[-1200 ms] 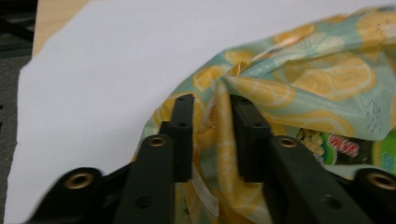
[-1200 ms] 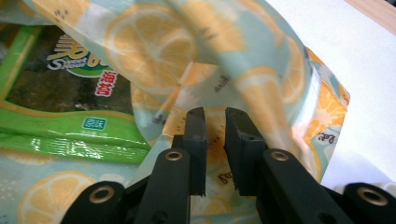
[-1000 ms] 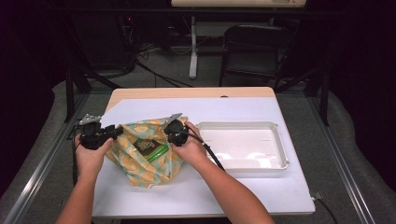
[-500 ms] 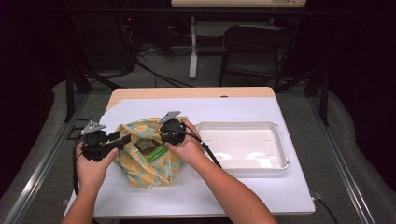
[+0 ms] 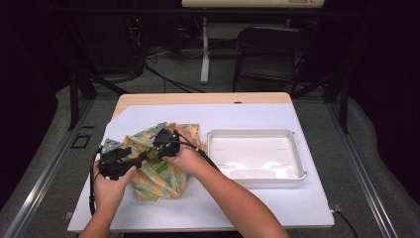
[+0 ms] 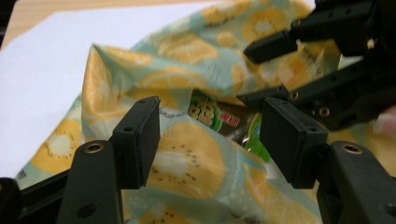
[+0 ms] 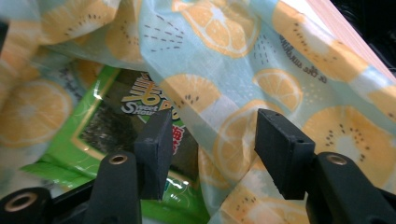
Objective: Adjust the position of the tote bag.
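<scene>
Both grippers on fruit-print cloth (image 5: 163, 171): left gripper (image 6: 210, 140) and right gripper (image 7: 210, 149) just opened, jaws wide, gripping nothing. Green snack packet (image 7: 107, 140) inside folds. White tray (image 5: 297, 174) beside.

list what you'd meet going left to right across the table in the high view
left gripper → fruit-print cloth bag with the right gripper over it → white tray

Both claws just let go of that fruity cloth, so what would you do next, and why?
Probably close the right gripper on the cloth fold between its open jaws and peel it back: the green packet is still half covered. The left gripper is open too.
</scene>
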Demonstrator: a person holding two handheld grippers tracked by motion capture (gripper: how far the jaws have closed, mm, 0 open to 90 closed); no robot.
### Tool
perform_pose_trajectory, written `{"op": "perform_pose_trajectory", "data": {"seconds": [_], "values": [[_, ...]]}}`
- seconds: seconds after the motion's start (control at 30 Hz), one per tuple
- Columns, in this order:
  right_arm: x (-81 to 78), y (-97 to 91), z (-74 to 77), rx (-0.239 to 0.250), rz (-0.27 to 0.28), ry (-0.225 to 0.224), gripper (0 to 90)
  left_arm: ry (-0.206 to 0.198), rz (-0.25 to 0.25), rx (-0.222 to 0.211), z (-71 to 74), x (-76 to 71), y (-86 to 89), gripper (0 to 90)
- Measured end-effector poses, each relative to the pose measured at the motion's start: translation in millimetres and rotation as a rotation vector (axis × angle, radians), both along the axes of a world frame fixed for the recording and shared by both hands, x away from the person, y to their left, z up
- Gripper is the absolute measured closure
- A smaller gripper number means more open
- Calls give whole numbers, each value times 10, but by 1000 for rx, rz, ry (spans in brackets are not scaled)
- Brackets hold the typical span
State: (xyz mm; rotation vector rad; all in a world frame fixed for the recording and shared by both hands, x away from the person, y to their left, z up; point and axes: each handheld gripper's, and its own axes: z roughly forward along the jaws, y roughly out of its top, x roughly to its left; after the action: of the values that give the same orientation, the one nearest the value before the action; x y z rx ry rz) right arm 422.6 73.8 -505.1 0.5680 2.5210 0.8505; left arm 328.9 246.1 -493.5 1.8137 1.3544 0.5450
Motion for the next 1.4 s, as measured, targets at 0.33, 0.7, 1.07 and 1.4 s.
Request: {"op": "perform_pose_trajectory", "data": {"seconds": [0.33, 0.7, 1.07, 1.4], "values": [[98, -3, -28, 9, -73, 37, 843, 88, 5, 50, -239, 24, 85, 453], [272, -197, 255, 216, -189, 37, 900, 122, -3, 118, -361, 29, 101, 473], [289, -233, 342, 262, -208, 19, 899, 123, 39, 251, -387, 62, 182, 538], [185, -161, 305, 232, -159, 19, 890, 83, 30, 194, -220, 203, 77, 436]]}}
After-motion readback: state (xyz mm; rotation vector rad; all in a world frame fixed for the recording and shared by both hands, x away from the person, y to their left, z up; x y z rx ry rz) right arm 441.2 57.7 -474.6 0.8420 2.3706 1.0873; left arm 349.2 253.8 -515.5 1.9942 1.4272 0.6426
